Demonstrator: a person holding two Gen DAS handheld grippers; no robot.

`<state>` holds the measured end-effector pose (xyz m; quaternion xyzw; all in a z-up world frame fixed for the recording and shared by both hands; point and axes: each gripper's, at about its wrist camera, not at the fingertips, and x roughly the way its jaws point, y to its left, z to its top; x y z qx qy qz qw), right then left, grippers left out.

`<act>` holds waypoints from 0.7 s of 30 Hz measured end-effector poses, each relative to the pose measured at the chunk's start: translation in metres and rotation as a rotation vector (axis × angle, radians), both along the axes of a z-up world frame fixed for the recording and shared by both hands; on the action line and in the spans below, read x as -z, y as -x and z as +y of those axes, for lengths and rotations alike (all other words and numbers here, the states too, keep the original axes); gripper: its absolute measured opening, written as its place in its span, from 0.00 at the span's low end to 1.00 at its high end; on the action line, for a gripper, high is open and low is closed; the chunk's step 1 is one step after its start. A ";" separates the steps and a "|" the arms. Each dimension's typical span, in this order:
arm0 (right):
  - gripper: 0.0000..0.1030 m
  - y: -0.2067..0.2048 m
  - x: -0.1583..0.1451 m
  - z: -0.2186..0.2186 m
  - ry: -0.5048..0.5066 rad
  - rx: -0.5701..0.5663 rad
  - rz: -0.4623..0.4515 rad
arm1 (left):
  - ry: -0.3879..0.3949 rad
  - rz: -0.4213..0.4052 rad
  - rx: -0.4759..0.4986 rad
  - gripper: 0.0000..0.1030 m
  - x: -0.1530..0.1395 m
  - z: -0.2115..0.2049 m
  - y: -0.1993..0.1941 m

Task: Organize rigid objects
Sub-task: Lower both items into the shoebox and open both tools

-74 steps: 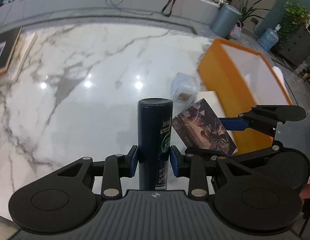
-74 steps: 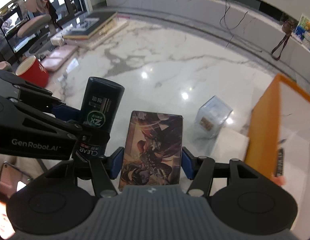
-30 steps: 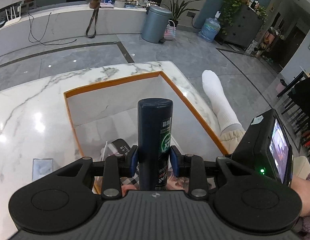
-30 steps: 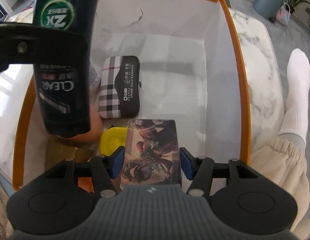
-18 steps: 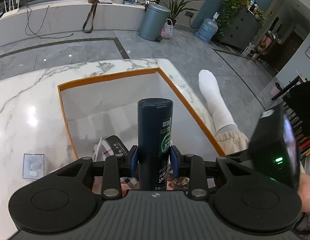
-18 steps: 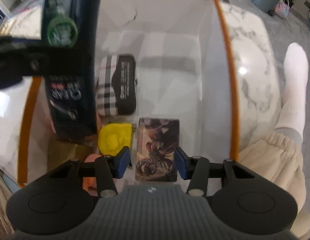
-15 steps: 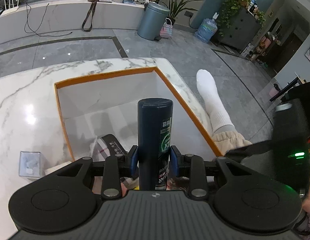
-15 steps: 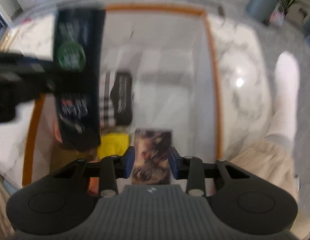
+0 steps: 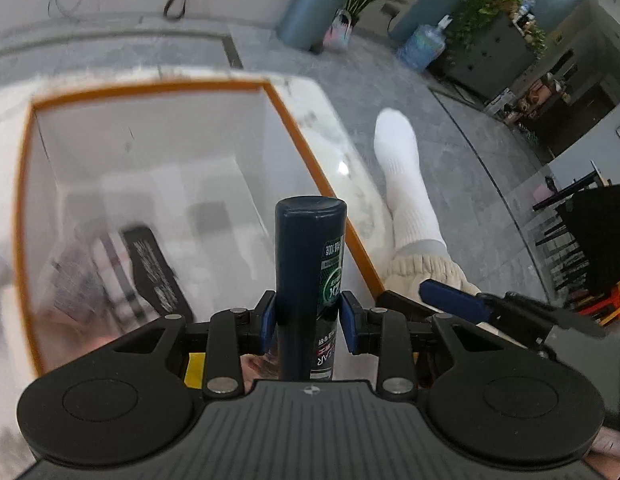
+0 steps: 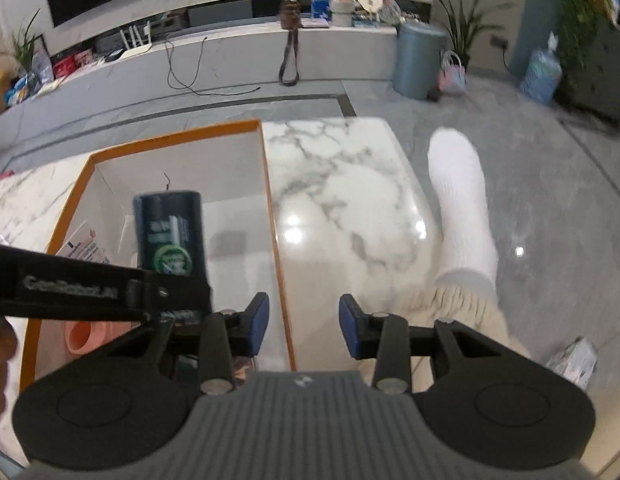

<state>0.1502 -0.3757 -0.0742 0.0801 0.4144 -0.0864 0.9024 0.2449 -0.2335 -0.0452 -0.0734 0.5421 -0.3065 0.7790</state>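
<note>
My left gripper (image 9: 308, 322) is shut on a dark blue shampoo bottle (image 9: 310, 248) and holds it over the orange-rimmed white box (image 9: 150, 90). Inside the box lie a plaid case (image 9: 150, 272) and a yellow thing (image 9: 194, 364), both blurred. In the right wrist view the bottle (image 10: 170, 232) hangs over the box (image 10: 174, 130), above a pink cup (image 10: 86, 338). My right gripper (image 10: 304, 328) hovers over the box's right rim. Its jaws are opening with nothing between them. One of its blue fingers (image 9: 453, 300) shows to the right of the bottle.
The box stands on a white marble table (image 10: 341, 200), near its right edge. A person's leg in a white sock (image 10: 461, 200) is just beyond that edge. A leaflet (image 10: 82, 248) leans in the box. A grey bin (image 10: 417, 60) stands on the floor far back.
My right gripper has let go of the picture card inside the box and lifted out to the right, empty. My left gripper has sunk a little over the box with the bottle.
</note>
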 end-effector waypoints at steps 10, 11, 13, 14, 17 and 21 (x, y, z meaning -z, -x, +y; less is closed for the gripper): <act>0.43 0.002 0.006 -0.010 -0.032 0.000 -0.021 | 0.017 0.236 -0.106 0.36 0.043 -0.013 -0.025; 0.43 0.002 0.005 -0.010 -0.030 -0.003 -0.021 | 0.013 0.240 -0.106 0.36 0.046 -0.014 -0.027; 0.43 0.002 0.005 -0.009 -0.021 -0.006 -0.022 | 0.004 0.266 -0.113 0.36 0.051 -0.015 -0.031; 0.43 0.003 0.005 -0.009 -0.026 -0.009 -0.021 | 0.006 0.283 -0.123 0.36 0.054 -0.014 -0.033; 0.43 0.001 0.007 -0.009 -0.017 -0.019 -0.016 | -0.007 0.271 -0.119 0.36 0.050 -0.013 -0.032; 0.43 0.002 0.006 -0.003 0.001 -0.036 -0.012 | -0.016 0.212 -0.099 0.36 0.036 -0.016 -0.027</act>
